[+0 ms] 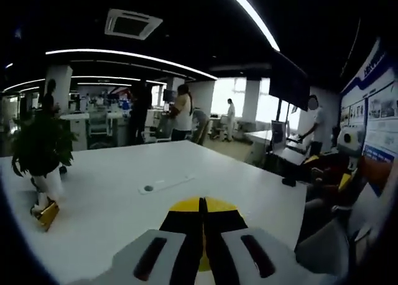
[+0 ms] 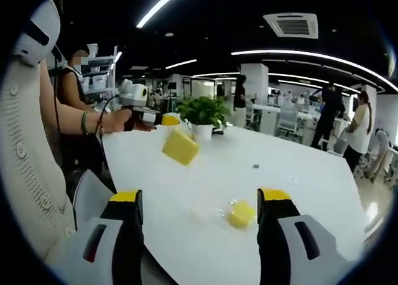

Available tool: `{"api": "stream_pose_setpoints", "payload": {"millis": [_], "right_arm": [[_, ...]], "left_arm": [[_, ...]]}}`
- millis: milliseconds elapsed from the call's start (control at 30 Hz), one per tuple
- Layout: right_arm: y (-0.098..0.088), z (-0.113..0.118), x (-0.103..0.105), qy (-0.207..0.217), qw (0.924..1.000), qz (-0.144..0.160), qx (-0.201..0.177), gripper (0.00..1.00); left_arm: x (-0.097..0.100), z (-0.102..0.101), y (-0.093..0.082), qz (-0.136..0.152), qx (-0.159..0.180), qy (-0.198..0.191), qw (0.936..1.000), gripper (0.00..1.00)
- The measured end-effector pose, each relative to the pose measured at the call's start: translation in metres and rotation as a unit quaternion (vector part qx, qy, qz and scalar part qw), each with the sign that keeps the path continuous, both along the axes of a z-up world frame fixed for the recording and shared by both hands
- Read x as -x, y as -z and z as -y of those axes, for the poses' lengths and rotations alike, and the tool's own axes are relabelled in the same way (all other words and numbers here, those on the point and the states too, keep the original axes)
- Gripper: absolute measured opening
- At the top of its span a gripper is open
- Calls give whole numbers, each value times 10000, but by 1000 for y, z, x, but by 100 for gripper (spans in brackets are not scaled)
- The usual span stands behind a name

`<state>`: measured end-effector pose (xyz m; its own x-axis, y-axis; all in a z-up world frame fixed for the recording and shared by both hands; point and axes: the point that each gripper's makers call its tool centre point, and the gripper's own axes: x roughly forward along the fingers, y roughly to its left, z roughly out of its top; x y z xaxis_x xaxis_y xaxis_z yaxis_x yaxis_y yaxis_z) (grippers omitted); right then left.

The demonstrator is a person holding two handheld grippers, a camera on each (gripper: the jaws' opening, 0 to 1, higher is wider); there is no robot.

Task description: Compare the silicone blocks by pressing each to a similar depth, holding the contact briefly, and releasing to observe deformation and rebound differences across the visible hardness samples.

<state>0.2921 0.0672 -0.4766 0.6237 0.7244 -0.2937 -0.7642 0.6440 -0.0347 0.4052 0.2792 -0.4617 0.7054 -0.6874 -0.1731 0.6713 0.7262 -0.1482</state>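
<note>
Left gripper [image 2: 163, 119] pinches a block [image 2: 180, 147] above the desk [image 2: 298, 191]; right gripper [image 2: 199, 201] spread. A loose pinch could drop it.

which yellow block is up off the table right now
The larger yellow block, clamped in the left gripper above the table; the smaller yellow block lies on it.

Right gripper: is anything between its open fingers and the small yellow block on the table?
Nothing visible. The small yellow block lies on bare white table ahead of the right gripper, slightly toward its right finger.
</note>
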Motion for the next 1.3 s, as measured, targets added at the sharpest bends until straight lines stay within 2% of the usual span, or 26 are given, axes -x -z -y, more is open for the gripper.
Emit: {"api": "stream_pose_setpoints", "payload": {"millis": [300,433,533,600,833,1033,1300], "right_arm": [[-30,-20,-23,-521,9977,320,292,74],[-39,-34,-33,-789,9954,389,373,75],[-41,-42,-40,-935,9939,384,436,77],[-40,-48,-45,-1028,9932,270,479,77],[-43,-73,-58,-1363,9879,364,652,80],[-38,-100,-61,-1817,9790,324,863,80],[-26,-122,-62,-2232,9686,177,1081,77]], "left_arm": [[9,15,-42,324,72,423,9986,0],[14,22,-54,379,45,636,9972,0],[20,28,-60,419,-11,817,9958,0],[25,33,-64,492,-89,932,9944,0],[38,44,-74,535,-128,1236,9908,0],[51,60,-79,567,-201,1592,9854,0],[61,78,-88,637,-253,1918,9790,0]]}}
